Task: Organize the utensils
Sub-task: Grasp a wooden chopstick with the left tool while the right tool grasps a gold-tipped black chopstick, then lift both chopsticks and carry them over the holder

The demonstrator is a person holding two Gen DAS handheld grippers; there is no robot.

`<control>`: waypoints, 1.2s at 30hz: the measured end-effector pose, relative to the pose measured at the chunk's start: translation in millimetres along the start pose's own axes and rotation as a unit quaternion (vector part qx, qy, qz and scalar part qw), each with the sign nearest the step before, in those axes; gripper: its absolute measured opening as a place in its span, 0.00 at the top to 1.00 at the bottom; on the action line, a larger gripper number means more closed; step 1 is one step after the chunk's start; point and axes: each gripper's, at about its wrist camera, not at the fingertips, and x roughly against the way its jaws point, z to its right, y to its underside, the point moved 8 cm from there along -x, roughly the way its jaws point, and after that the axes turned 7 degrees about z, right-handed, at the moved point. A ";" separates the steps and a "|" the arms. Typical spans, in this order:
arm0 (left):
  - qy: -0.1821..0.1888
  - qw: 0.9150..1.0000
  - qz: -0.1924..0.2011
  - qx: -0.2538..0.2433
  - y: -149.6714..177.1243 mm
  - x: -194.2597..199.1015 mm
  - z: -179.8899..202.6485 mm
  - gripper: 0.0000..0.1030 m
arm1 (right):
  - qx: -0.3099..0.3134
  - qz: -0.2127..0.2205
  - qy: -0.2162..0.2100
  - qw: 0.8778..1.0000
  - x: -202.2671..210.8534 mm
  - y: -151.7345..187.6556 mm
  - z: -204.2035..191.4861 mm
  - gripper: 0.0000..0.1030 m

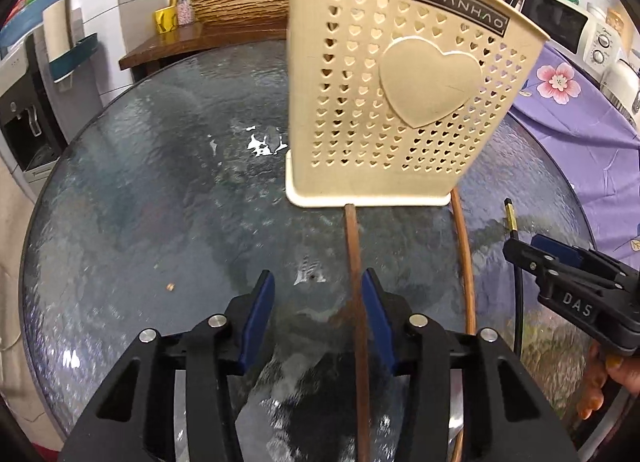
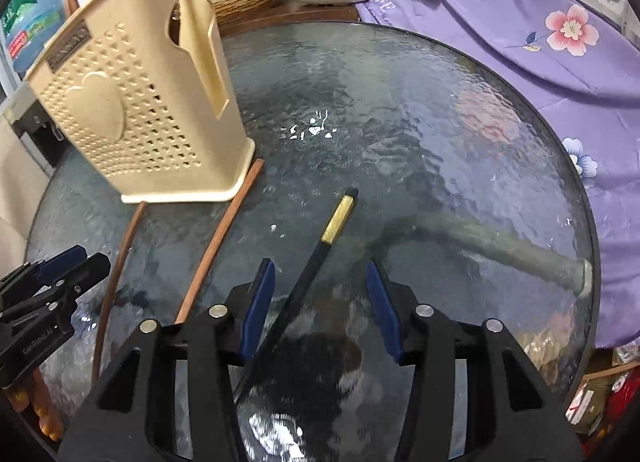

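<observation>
left gripper [image 1: 318, 314]: black frame | blue jaws | silver screws | right gripper [image 2: 320, 310]: same

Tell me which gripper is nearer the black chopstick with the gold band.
Right. The right gripper straddles the black chopstick; the left gripper sits over a brown chopstick.

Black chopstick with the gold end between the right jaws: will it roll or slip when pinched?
The black chopstick looks thin and rigid, so probably light. Its gold section seems squared, so rolling is unlikely. On the smooth glass table it may skid if nudged.
</observation>
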 end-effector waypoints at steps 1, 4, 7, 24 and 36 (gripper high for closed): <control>0.000 1.000 -0.001 -0.002 -1.1 -1.5 0.5 0.57 | 0.001 -0.001 0.002 1.000 -3.3 -3.6 -0.5 0.55; 0.001 1.000 -0.007 -0.012 -6.1 -9.5 7.1 0.58 | 0.007 -0.001 0.013 1.000 -11.5 -11.2 -1.4 0.62; -0.002 1.000 -0.011 -0.027 -9.9 -16.5 14.0 0.59 | -0.005 0.001 0.015 1.000 -19.0 -20.0 1.8 0.70; -0.031 0.998 0.001 -0.053 -14.8 -27.5 25.6 0.93 | -0.024 0.001 -0.016 1.000 -36.8 -22.2 -11.0 0.92; -0.010 0.999 0.026 -0.027 -12.0 -2.7 27.0 0.93 | -0.043 0.029 -0.105 0.993 1.7 -7.8 -17.9 0.93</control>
